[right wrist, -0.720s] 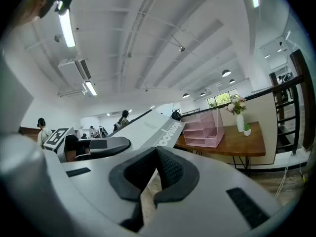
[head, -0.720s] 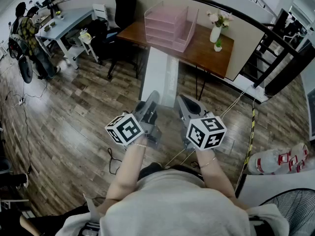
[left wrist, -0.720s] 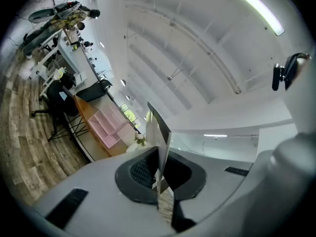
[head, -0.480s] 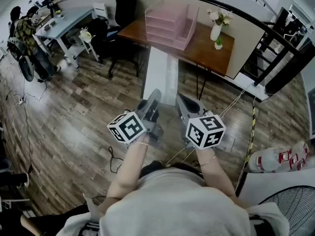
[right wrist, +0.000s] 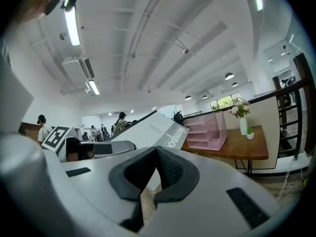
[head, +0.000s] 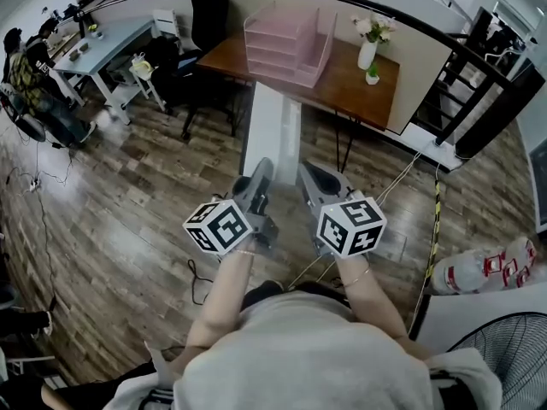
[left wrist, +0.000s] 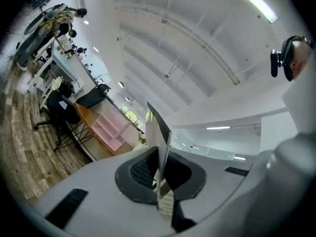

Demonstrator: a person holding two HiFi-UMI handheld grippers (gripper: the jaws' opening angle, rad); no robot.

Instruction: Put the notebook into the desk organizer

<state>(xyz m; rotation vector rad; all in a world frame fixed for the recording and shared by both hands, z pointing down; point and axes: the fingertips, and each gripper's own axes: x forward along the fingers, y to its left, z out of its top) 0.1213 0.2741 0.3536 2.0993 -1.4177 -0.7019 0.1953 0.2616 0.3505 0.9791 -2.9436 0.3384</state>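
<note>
I hold a white notebook out in front of me over the wood floor, its long side pointing at the desk. My left gripper is shut on its near left edge; in the left gripper view the notebook stands edge-on between that gripper's pads. My right gripper is shut on the near right edge, and the notebook slants away from it to the left. The pink desk organizer stands on the brown desk ahead, also in both gripper views as the organizer and the organizer.
A white vase with flowers and a small plant stand on the desk right of the organizer. A black chair is left of the desk. A black railing, water bottles and a fan are at the right.
Both grippers keep their hold on the notebook. In the head view the desk and organizer have slid a little up and left, and the seated person at far left has shifted left.
</note>
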